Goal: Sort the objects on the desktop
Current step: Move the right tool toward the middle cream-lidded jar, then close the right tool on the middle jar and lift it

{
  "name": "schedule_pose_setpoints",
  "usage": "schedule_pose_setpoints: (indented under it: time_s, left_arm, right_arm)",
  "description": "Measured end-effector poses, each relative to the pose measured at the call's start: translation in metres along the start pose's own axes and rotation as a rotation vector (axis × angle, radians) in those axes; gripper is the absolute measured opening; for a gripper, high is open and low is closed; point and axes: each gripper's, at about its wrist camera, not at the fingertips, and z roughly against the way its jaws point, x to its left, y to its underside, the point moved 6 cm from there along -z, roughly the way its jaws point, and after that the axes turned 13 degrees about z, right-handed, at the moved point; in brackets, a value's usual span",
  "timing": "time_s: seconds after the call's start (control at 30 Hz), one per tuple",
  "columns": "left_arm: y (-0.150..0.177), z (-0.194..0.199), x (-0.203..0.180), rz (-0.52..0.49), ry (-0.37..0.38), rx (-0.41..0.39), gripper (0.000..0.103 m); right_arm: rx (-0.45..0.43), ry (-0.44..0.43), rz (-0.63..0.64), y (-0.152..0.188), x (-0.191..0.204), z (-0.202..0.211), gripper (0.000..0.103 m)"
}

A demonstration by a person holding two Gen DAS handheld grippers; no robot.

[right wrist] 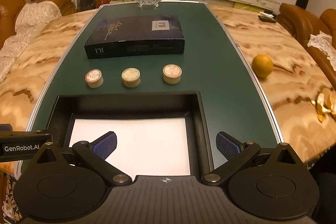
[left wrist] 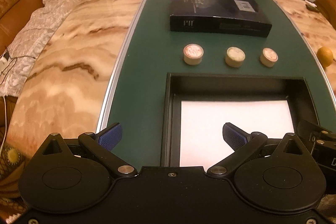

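Both my claws, left gripper [left wrist: 172, 136] and right gripper [right wrist: 167, 145], hang released over the black tray [right wrist: 126, 101]; three small tubs [right wrist: 130, 77] lined up just ahead, easy reach.

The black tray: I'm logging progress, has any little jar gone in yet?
Not yet. The black tray holds only a white sheet; all three jars stand on the green mat beyond it.

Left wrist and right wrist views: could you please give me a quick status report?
Left gripper and right gripper open, empty. Three small jars on green mat, none in black box. Nothing blocking.
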Motion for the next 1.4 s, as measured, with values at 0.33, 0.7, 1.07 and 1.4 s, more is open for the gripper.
schedule_pose_setpoints:
  time_s: [0.33, 0.7, 1.07, 1.4]
  left_arm:
    - [-0.034, -0.026, -0.008, 0.027, 0.037, 0.032, 0.103]
    - [-0.054, -0.042, -0.029, 0.033, 0.061, 0.047, 0.103]
    - [-0.059, -0.052, -0.037, 0.028, 0.055, 0.041, 0.103]
    - [-0.059, -0.057, -0.032, 0.033, 0.043, 0.044, 0.103]
  right_arm:
    - [0.004, -0.049, -0.027, -0.038, -0.013, -0.041, 0.103]
    - [0.05, -0.066, -0.05, -0.066, -0.036, -0.089, 0.103]
    - [0.068, -0.072, 0.007, -0.083, -0.034, -0.126, 0.103]
    - [0.077, -0.047, 0.029, -0.089, -0.033, -0.148, 0.102]
